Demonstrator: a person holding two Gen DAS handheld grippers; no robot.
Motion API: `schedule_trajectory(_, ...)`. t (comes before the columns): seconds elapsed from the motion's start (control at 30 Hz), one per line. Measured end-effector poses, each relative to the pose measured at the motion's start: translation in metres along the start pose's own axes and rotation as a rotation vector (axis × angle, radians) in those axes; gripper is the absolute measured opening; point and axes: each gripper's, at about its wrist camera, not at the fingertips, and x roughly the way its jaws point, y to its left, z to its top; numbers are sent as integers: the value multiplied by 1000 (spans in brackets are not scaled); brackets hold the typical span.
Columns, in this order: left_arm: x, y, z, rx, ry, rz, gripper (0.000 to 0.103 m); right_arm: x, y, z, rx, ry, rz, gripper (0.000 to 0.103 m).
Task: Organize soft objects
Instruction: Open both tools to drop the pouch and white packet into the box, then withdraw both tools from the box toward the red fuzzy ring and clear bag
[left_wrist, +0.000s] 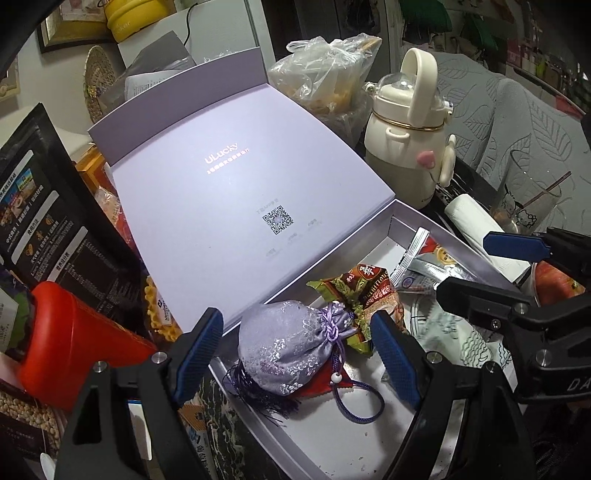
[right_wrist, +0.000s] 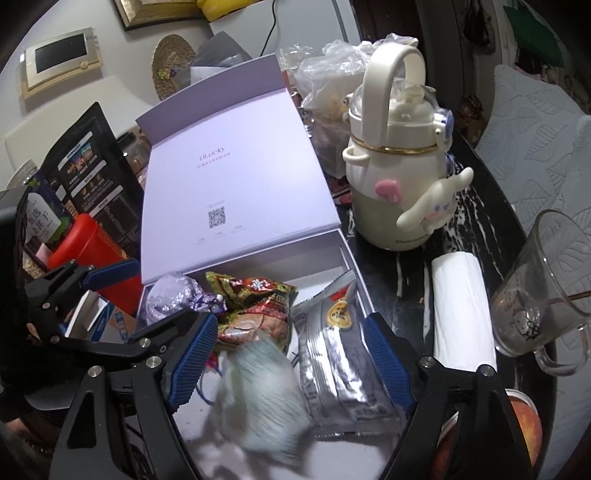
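One lavender gift box (left_wrist: 400, 218), lid (left_wrist: 236, 192) raised, marked "ULucky" above a QR code. Contents: lilac brocade pouch (left_wrist: 284, 343), green-red snack packet (left_wrist: 360, 295), silver sachet (right_wrist: 332, 354), blurred pale cloth item (right_wrist: 258, 398). Left claw (left_wrist: 295, 354) spread around the pouch; right claw (right_wrist: 288, 362) spread, gripping nothing. Alongside on the surface: cream "Cinnamoroll" bottle (right_wrist: 391, 184), paper roll (right_wrist: 461, 306), glass mug (right_wrist: 543, 280).

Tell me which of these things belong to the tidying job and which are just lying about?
Job: purple box, lavender pouch, snack packet, silver sachet, pale cloth.

Lying about: cream bottle, glass mug, paper roll, red container.
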Motion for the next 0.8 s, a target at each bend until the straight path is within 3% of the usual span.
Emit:
schedule_trajectory(0.4, -37, 2, 1, -34, -97, -74, 82, -51, 21, 5, -38, -110, -11, 82)
schedule_trajectory(0.8, -108, 1, -10, -40, -204, -68, 82, -124, 53, -10, -83, -215, -46, 82)
